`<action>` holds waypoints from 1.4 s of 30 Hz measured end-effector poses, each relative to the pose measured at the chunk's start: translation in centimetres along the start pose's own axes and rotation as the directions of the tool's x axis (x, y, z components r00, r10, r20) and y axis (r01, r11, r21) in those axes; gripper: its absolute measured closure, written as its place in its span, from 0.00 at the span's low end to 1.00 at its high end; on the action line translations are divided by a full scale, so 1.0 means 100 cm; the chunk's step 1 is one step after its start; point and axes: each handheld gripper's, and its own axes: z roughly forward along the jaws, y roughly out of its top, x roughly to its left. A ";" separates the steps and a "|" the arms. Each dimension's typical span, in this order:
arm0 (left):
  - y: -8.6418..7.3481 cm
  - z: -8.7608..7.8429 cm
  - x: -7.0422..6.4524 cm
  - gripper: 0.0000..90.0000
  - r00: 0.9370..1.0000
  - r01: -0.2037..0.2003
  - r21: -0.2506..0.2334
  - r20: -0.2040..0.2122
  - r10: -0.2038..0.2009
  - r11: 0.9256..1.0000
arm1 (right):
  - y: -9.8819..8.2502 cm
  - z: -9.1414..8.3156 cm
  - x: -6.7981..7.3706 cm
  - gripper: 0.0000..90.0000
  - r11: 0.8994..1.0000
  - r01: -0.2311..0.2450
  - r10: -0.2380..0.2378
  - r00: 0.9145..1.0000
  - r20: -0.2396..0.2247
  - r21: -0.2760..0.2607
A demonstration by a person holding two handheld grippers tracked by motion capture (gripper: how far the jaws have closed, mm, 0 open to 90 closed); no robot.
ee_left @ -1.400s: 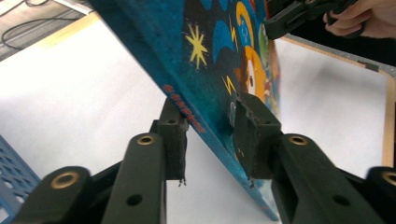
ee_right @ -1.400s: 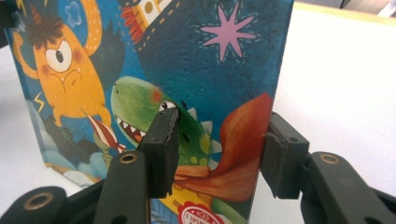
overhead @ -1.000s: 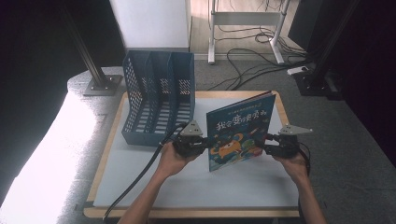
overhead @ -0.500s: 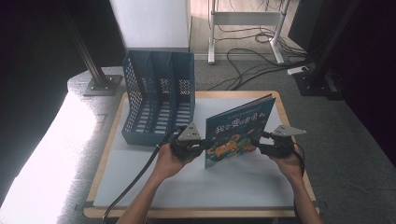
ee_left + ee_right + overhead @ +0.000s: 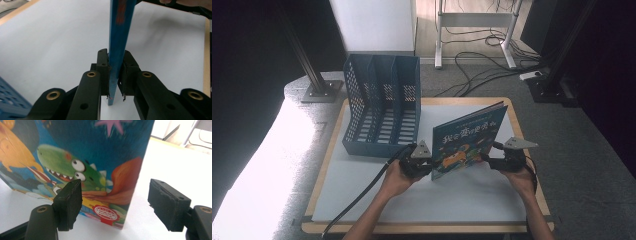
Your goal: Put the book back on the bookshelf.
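Observation:
A thin picture book point(image 5: 467, 140) with a blue cartoon cover stands upright on the white board point(image 5: 362, 185), tilted a little. My left gripper point(image 5: 428, 167) is shut on its lower left edge; in the left gripper view the pads point(image 5: 103, 70) clamp the blue cover point(image 5: 117, 37) from both sides. My right gripper point(image 5: 492, 161) is at the book's right edge. Its jaws have just been opening. In the right gripper view the pads point(image 5: 68, 202) stand wide apart, and the book's corner point(image 5: 112, 195) sits in the gap untouched.
A blue mesh file holder point(image 5: 379, 107) with three slots stands on the board's far left, just behind my left gripper. The board has a wooden rim point(image 5: 427, 227). Cables point(image 5: 482, 60) and stand legs lie on the floor beyond.
The left gripper and the book have sunk toward the board. The right gripper's jaws have spread apart off the book's right edge.

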 end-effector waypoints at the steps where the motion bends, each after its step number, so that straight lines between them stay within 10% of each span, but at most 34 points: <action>1: -0.001 0.000 0.001 0.89 1.000 0.005 -0.007 0.007 -0.005 1.000 | -0.001 0.002 0.001 0.30 1.000 0.003 -0.003 1.000 0.001 0.004; 25: -0.003 -0.004 -0.001 0.93 1.000 0.018 -0.043 -0.011 -0.018 0.999 | 0.005 0.010 0.005 0.35 0.994 -0.030 0.026 0.999 -0.044 -0.108; 42: 0.008 -0.049 0.011 0.93 0.999 0.042 -0.080 -0.027 -0.045 0.996 | 0.049 0.012 0.021 0.36 0.991 -0.018 0.008 0.997 -0.071 -0.134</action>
